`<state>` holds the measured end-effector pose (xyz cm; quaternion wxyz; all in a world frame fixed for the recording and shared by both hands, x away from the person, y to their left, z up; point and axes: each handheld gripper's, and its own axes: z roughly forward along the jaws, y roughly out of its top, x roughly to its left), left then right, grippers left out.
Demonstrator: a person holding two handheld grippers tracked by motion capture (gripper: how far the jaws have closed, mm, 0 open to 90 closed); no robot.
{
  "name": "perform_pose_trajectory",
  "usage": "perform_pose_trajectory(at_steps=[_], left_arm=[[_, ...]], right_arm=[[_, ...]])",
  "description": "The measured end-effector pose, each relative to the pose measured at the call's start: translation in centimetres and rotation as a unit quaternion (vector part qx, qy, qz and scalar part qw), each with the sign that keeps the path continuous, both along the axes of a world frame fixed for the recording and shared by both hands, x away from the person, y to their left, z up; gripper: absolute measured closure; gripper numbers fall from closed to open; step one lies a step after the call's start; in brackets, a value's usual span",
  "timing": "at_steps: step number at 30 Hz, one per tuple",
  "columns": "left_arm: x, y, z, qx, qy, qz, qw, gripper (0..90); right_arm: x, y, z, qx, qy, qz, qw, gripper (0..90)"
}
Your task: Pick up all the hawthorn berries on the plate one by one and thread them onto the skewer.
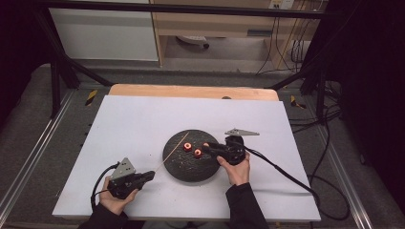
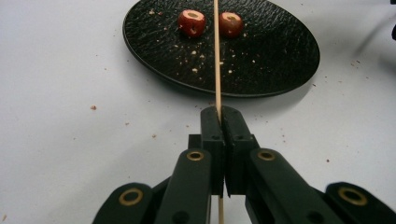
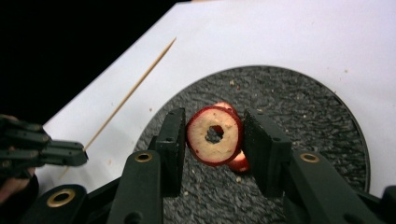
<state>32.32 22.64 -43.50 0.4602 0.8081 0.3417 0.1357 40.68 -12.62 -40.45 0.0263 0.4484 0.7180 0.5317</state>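
A black round plate (image 1: 184, 171) lies mid-table with two cored red fruit pieces (image 1: 187, 147) (image 1: 197, 153) on it. My right gripper (image 1: 205, 147) reaches over the plate from the right. In the right gripper view it (image 3: 215, 119) is shut on a third red fruit ring (image 3: 215, 140), whose cored hole faces the camera. My left gripper (image 1: 152, 174) sits at the plate's lower left, shut on a thin wooden skewer (image 1: 172, 151) that points out over the plate. In the left gripper view the skewer (image 2: 217, 56) runs from the closed jaws (image 2: 219, 114) between the two fruit pieces (image 2: 192, 22) (image 2: 231, 23).
A white sheet (image 1: 143, 119) covers the table, with a wooden edge (image 1: 191, 90) at the far side. Crumbs dot the plate (image 2: 261, 70) and the sheet. Cables trail off the right side (image 1: 296, 176). Black frame bars stand beyond the table.
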Motion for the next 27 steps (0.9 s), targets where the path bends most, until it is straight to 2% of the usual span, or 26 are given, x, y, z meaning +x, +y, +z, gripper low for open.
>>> perform_pose_trajectory(at_steps=[8,14,15,16,18,19,21,27], left_arm=[[-0.2,-0.3,0.0,-0.005,-0.002,0.006,1.0000,88.6],[-0.4,-0.7,0.0,-0.007,-0.005,0.006,0.9999,88.6],[-0.4,-0.7,0.0,-0.008,-0.006,0.006,0.9999,88.6],[-0.4,-0.8,0.0,-0.008,-0.006,0.007,0.9999,88.6],[-0.5,-0.9,0.0,-0.011,-0.007,0.009,0.9999,88.6],[-0.5,-0.9,0.0,-0.012,-0.008,0.010,0.9999,88.6],[-0.5,-0.9,0.0,-0.014,-0.010,0.012,0.9998,88.6],[-0.6,-1.1,0.0,-0.018,-0.012,0.013,0.9997,88.6]], right_arm=[[-0.3,0.1,-0.1,0.054,-0.025,-0.033,0.9977,61.0],[-0.4,0.4,0.1,0.091,-0.043,-0.057,0.9933,61.1],[-0.4,0.4,0.2,0.102,-0.048,-0.063,0.9916,61.1],[-0.4,0.4,0.2,0.102,-0.048,-0.063,0.9916,61.1],[-0.4,0.5,0.2,0.115,-0.055,-0.069,0.9895,61.1],[-0.4,0.6,0.2,0.126,-0.058,-0.078,0.9872,61.1],[-0.4,0.6,0.2,0.131,-0.060,-0.080,0.9864,61.2],[-0.4,0.8,0.3,0.162,-0.071,-0.106,0.9785,61.2]])
